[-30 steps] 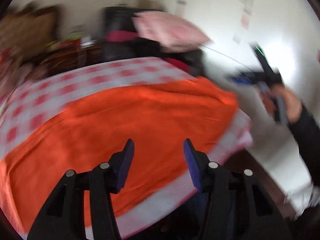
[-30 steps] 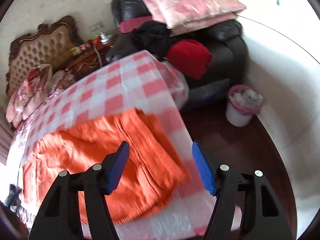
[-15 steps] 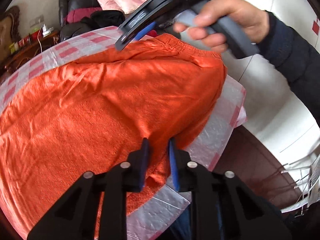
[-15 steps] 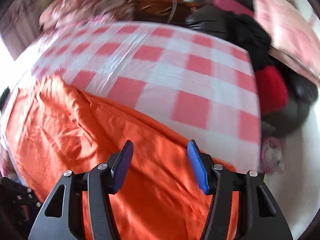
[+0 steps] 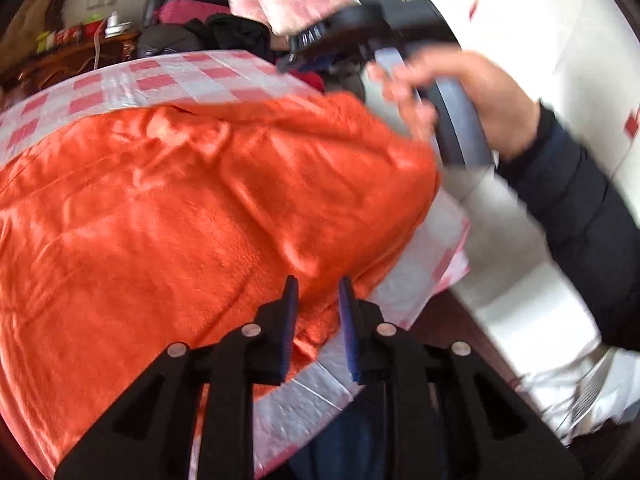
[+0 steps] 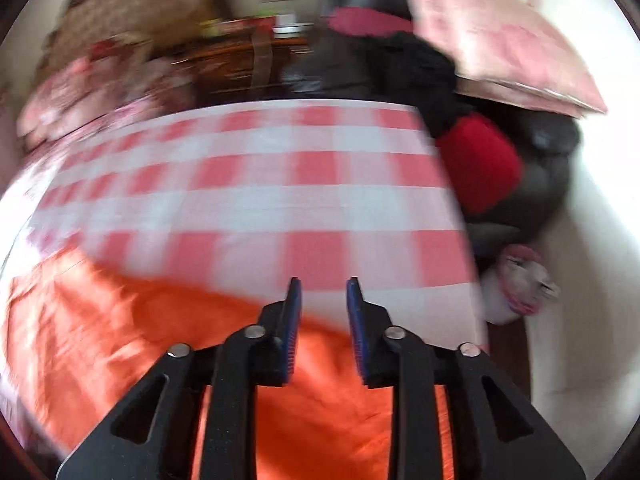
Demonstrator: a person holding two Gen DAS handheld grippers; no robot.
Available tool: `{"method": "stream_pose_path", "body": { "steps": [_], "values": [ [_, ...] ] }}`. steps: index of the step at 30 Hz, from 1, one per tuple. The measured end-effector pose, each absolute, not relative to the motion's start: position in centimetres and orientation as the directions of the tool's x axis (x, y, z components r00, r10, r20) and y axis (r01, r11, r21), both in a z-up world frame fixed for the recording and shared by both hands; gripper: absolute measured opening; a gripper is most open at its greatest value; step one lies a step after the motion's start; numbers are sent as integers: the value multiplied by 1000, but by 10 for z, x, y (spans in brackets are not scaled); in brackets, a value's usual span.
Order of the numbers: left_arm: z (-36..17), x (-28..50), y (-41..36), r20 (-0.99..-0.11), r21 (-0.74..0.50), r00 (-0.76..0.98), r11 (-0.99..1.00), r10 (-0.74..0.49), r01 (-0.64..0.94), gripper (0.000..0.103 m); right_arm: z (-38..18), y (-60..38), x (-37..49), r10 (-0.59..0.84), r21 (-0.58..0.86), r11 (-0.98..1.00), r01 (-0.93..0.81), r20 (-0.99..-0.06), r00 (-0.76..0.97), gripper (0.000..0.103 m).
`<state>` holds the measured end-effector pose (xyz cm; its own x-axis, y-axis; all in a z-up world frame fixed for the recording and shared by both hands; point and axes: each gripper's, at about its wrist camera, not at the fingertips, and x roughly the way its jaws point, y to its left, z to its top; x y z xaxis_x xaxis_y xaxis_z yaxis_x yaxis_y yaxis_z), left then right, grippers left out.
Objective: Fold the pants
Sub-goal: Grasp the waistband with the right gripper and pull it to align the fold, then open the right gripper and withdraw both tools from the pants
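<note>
Orange fleece pants (image 5: 192,216) lie spread over the red-and-white checked table cover (image 5: 168,80). My left gripper (image 5: 318,312) sits at their near right hem, at the table's edge. A bunched fold of orange cloth is pinched between its pads while the jaws ease slightly open. A person's hand (image 5: 460,96) holds my right gripper over the far right corner of the pants. In the right wrist view the right gripper (image 6: 324,312) hovers over the pants' (image 6: 320,420) far edge. Its jaws are closing, and the pads do not press on the cloth seen in the gap.
Behind the table stands a dark sofa (image 6: 552,168) with pink pillows (image 6: 500,48), black clothes and a red cushion (image 6: 480,164). A waste bin with a pink liner (image 6: 520,288) is on the floor at the right. A wooden cabinet (image 5: 72,60) stands at the back left.
My left gripper came down onto the near hem and narrowed on the cloth. The right gripper swung across to the pants' far edge, and its jaws narrowed.
</note>
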<state>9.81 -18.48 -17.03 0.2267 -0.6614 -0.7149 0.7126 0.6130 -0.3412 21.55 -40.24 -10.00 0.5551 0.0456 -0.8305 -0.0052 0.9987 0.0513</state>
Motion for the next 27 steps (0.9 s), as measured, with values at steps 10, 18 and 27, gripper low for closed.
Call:
{"method": "stream_pose_path", "body": {
  "steps": [10, 18, 27],
  "values": [
    [-158, 131, -100, -725, -231, 508, 860, -464, 455, 31, -148, -332, 248, -24, -43, 999, -29, -877, 479, 64],
    [-152, 109, -8, -694, -175, 663, 959, -280, 223, 60, -108, -381, 158, -87, 66, 977, 202, -744, 662, 76],
    [-171, 108, 58, -793, -71, 599, 994, -108, 85, 53, -145, -487, 42, -293, -4, 868, 496, -811, 507, 83]
  ]
}}
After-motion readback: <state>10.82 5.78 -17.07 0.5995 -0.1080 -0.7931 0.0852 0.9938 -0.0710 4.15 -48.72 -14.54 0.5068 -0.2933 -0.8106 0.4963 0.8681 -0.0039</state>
